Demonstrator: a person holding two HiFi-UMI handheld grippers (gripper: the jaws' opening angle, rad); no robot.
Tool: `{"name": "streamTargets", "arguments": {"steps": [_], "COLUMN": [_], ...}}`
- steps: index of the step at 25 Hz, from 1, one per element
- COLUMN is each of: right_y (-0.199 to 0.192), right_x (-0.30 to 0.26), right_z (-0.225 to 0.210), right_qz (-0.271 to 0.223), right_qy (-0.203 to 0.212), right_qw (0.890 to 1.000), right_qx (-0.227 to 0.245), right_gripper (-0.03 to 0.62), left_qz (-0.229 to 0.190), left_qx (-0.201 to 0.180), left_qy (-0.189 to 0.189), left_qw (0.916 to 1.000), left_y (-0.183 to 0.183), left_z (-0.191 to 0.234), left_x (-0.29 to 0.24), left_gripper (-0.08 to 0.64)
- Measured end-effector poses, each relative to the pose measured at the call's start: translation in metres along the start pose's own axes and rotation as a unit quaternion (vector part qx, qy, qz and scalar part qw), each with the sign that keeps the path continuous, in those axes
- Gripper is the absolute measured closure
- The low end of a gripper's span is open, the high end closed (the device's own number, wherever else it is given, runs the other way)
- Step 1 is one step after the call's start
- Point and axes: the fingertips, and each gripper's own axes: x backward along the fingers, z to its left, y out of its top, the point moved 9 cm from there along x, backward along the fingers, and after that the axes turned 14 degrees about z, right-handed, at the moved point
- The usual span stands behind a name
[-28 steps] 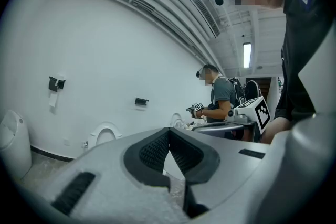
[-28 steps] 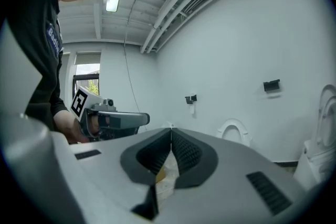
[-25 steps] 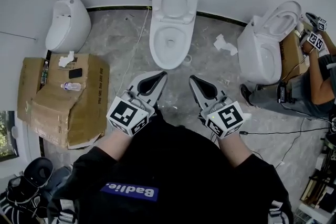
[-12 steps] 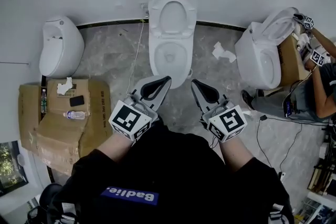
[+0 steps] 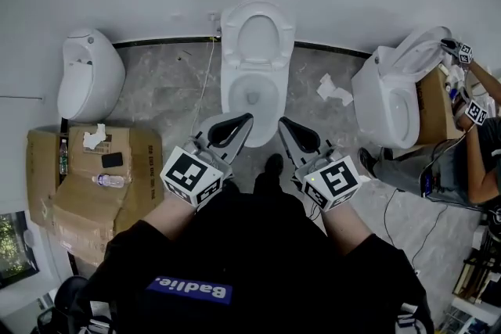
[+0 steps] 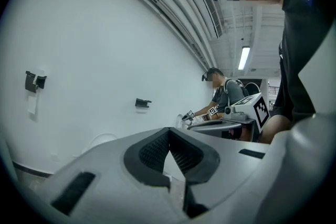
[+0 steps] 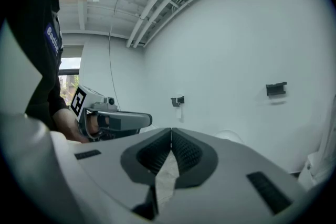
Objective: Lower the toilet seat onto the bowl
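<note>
Stepping closer has brought the toilet nearer my left gripper [image 5: 247, 118] and right gripper [image 5: 284, 123], both pinched together on nothing. Its seat [image 5: 258, 37] stands upright behind the bowl [image 5: 228, 94], so the lowering has not yet begun.

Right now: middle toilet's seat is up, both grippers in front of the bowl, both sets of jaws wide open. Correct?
One thing is wrong: the jaws are not open. The left gripper and the right gripper are both shut with nothing between the jaws, as each gripper's own view shows. The rest stands: the toilet seat is up and both grippers are in front of the bowl.
</note>
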Motion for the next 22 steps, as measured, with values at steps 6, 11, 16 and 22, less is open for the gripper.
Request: {"name": "streamTargets", "arguments": {"steps": [6,11,16,22], "right_y": [0.009,0.012,0.017,0.031], "right_x": [-0.021,-0.043,-0.063,-0.091], "right_z": [-0.059,-0.108,-0.126,-0.132], "right_qz": [0.001,0.005,0.015,0.023], "right_qy": [0.028,0.045,0.048,0.025], "right_qw": [1.0,0.999,0.999,0.999], "right_qx": [0.01,0.006,0.003,0.006], "right_gripper": [0.565,0.565,0.565,0.565], "left_qz": [0.0,0.004,0.013,0.017], "left_qx": [0.006,0.013,0.014,0.008], "left_qy": [0.02,0.059,0.073,0.071], "left_qw": [0.9998,0.9982,0.9972,0.9973], "left_y": [0.014,0.026,0.031,0.036], "left_z": [0.023,0.045,0.066,0.103], "left_x": [-0.046,-0.081,-0.097,-0.097], "left_gripper": [0.543,0.543,0.543,0.543]}}
